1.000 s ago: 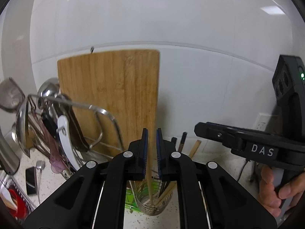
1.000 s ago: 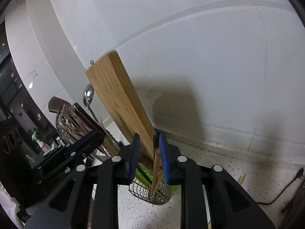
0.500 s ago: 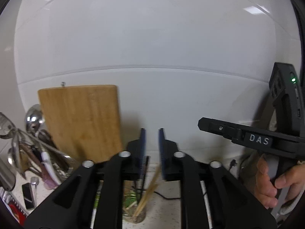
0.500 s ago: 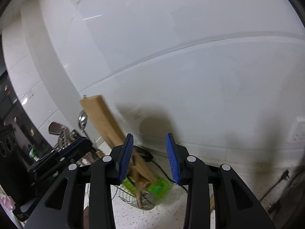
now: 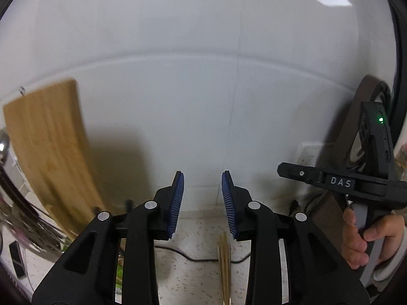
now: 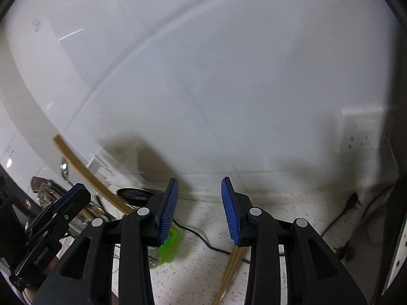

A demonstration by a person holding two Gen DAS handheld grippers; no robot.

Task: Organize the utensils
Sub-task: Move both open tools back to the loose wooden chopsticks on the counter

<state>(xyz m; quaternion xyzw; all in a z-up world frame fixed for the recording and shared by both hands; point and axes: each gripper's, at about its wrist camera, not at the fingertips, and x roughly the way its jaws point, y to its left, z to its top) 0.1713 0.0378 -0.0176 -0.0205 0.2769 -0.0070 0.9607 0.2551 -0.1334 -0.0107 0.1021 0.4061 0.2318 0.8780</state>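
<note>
White tiled wall over speckled counter [image 5: 198, 274], both claws tilted down, left gripper [image 5: 202, 198] jaws opening with nothing between, right gripper [image 6: 199, 208] open and empty, wooden chopsticks [image 5: 224, 261] lying near on counter, bamboo cutting board [image 5: 48, 147] far left.

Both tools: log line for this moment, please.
left tool: empty, opening | right tool: open, empty | chopsticks: loose on counter

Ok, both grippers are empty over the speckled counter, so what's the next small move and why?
Probably lower the right gripper onto the bundle of pale wooden chopsticks lying loose on the speckled counter. Its blue pads stand apart with nothing between them, and the sticks lie just below its right finger. The left gripper, jaws opening, is empty too.
</note>
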